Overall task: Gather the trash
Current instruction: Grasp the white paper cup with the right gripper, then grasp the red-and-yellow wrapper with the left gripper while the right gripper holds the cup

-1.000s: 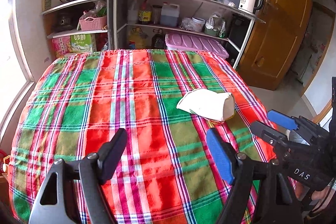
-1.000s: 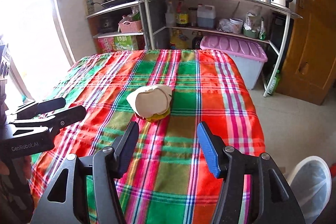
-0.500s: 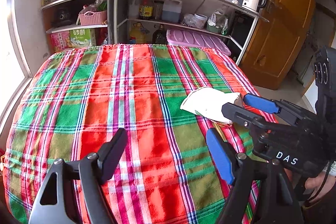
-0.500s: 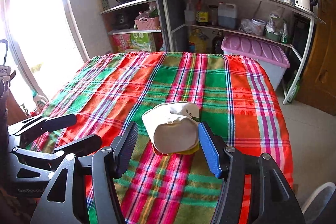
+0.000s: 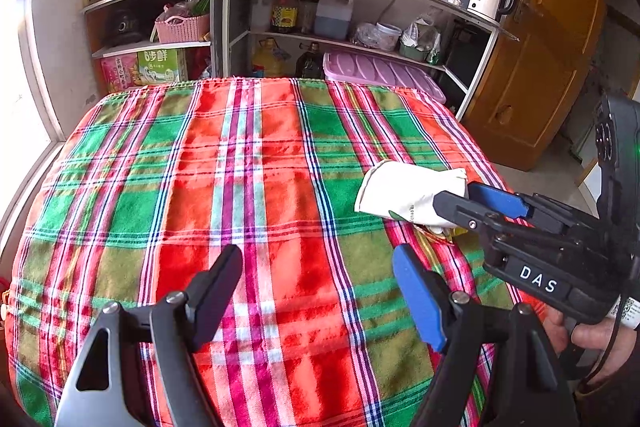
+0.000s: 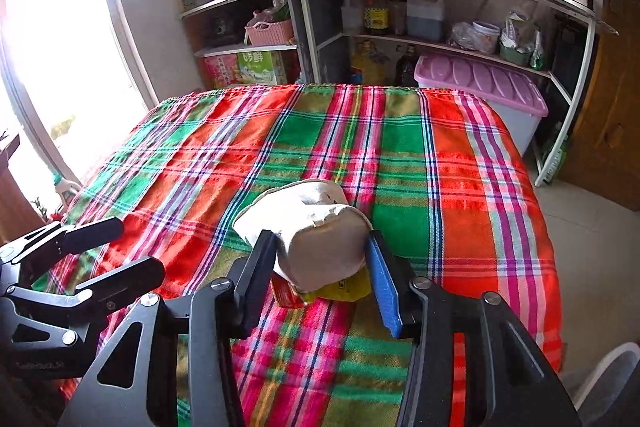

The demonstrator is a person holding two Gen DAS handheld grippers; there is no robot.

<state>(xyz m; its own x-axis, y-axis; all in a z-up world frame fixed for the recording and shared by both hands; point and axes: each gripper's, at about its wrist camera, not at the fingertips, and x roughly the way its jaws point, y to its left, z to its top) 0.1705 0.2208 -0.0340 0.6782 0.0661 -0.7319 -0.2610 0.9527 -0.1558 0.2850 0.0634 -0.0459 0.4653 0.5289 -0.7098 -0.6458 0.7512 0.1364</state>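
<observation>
A crushed white paper cup (image 6: 316,227) lies on its side on the plaid tablecloth (image 6: 400,147), on top of a flat yellow and red wrapper (image 6: 340,290). My right gripper (image 6: 322,259) is shut on the cup, one finger on each side of its base. The cup (image 5: 404,191) also shows in the left wrist view, at the table's right side, with the right gripper (image 5: 460,199) on it. My left gripper (image 5: 316,287) is open and empty, above the cloth near the front edge, left of the cup.
Shelves (image 5: 340,7) with bottles, pans and a kettle stand behind the table. A purple-lidded bin (image 6: 480,87) sits behind the far edge. A white trash can (image 6: 612,379) stands on the floor at the right. A wooden door (image 5: 540,47) is at the far right.
My right gripper has moved forward over the cup and its fingers have closed onto it. My left gripper has stayed open and barely moved.
</observation>
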